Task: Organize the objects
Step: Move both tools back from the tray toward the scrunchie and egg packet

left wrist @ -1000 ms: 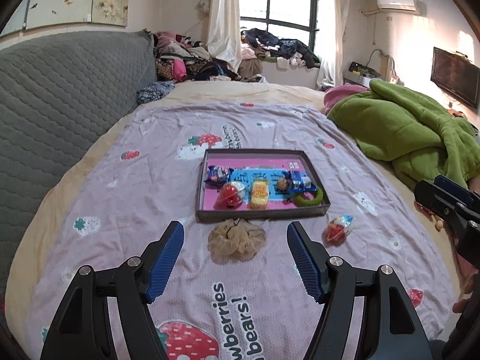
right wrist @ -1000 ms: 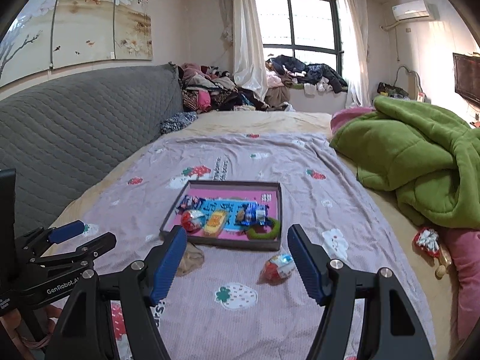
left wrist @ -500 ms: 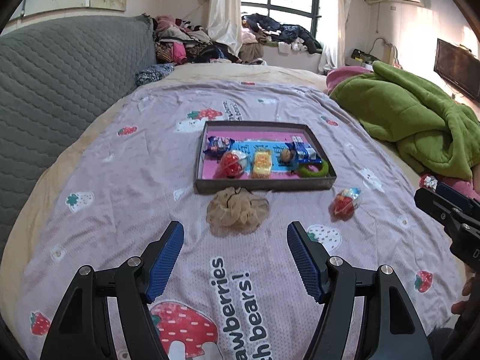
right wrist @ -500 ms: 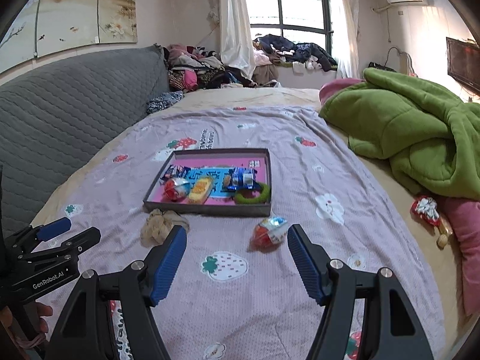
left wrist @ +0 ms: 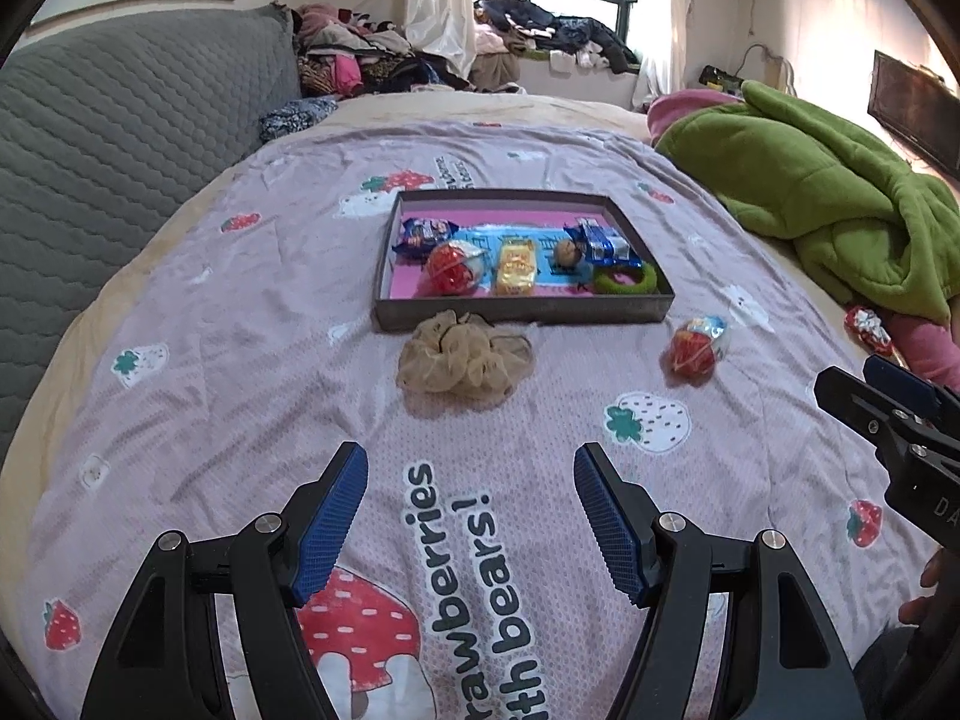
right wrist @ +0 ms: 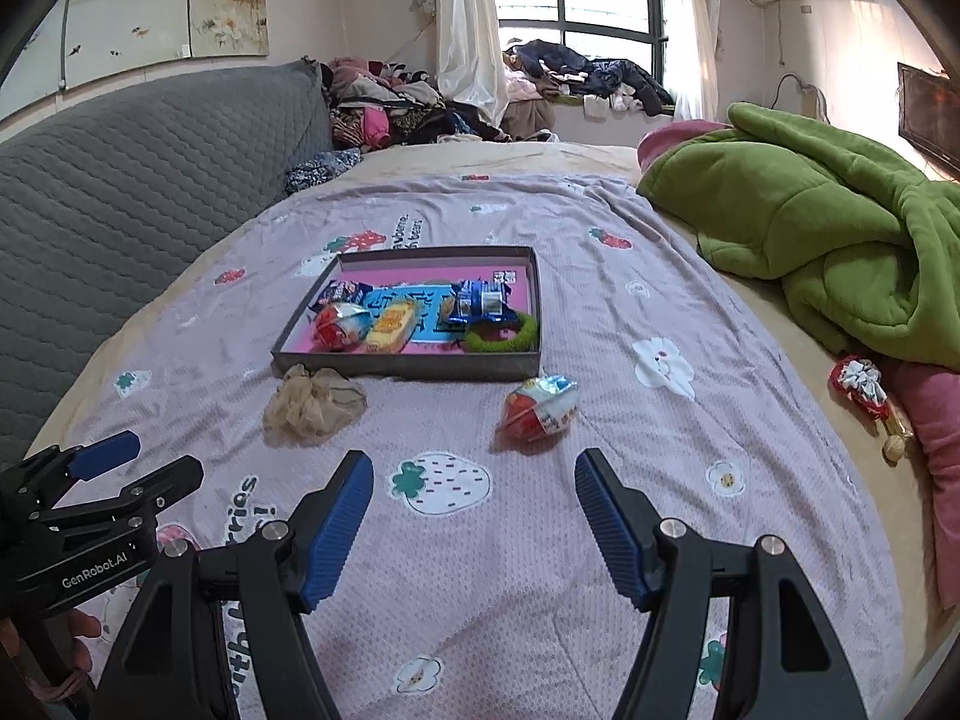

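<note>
A dark shallow tray (left wrist: 522,317) (right wrist: 414,367) with a pink floor lies on the bed and holds snack packets, a red egg-shaped toy, a yellow bar and a green ring. Just in front of it lies a beige scrunchie (left wrist: 465,359) (right wrist: 313,401). To its right a red egg-shaped toy in a foil wrapper (left wrist: 696,347) (right wrist: 540,405) rests on the sheet. My left gripper (left wrist: 471,516) is open, short of the scrunchie. My right gripper (right wrist: 474,516) is open too, short of the wrapped toy. Nothing is between either pair of fingers.
The bed carries a lilac strawberry-print sheet (left wrist: 240,360). A grey quilted headboard (left wrist: 108,120) runs along the left. A green blanket (right wrist: 840,228) is piled at the right, with a small red trinket (right wrist: 858,381) beside it. Clothes are heaped by the window.
Both grippers have come forward and lower toward the bed, so the scrunchie, the wrapped toy and the tray look nearer. Both stay open.
</note>
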Demonstrator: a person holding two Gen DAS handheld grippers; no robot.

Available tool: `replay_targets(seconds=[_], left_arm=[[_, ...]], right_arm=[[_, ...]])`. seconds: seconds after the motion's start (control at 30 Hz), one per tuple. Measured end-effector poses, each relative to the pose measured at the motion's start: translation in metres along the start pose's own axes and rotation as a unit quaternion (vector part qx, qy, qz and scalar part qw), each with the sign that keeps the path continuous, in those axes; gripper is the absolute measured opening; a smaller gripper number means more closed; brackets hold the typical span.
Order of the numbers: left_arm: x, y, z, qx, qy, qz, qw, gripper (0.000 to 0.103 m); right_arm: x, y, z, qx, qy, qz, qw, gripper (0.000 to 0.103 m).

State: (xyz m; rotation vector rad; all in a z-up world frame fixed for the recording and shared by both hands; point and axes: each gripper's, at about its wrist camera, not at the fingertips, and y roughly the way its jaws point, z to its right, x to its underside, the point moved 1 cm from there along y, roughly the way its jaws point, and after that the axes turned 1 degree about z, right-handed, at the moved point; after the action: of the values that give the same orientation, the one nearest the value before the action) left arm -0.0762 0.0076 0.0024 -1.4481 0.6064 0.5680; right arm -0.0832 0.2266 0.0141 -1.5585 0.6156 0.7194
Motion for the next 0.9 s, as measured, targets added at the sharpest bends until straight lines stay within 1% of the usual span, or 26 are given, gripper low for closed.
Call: replay_targets(seconds=[0.17, 0.47, 0.7, 0.9], left_arm=[[0.008, 0.010, 0.003, 0.006, 0.001, -0.012, 0.9999, 0.073], [0.017, 0.028, 0.002, 0.006, -0.004, -0.025, 0.9997, 0.073], [0.015, 0.045, 0.001, 0.013, -0.008, -0.022, 0.9996, 0.073], [0.008, 0.063, -0.001, 0.017, -0.012, -0.023, 0.9995, 0.073]], right_arm=[[0.008, 0.009, 0.002, 0.003, 0.003, -0.011, 1.000, 0.069], [0.021, 0.030, 0.005, 0.008, 0.008, -0.033, 0.999, 0.069], [0.022, 0.052, 0.014, 0.009, 0.033, -0.043, 0.998, 0.069], [0.019, 0.074, 0.018, 0.014, 0.042, -0.053, 0.998, 0.069]])
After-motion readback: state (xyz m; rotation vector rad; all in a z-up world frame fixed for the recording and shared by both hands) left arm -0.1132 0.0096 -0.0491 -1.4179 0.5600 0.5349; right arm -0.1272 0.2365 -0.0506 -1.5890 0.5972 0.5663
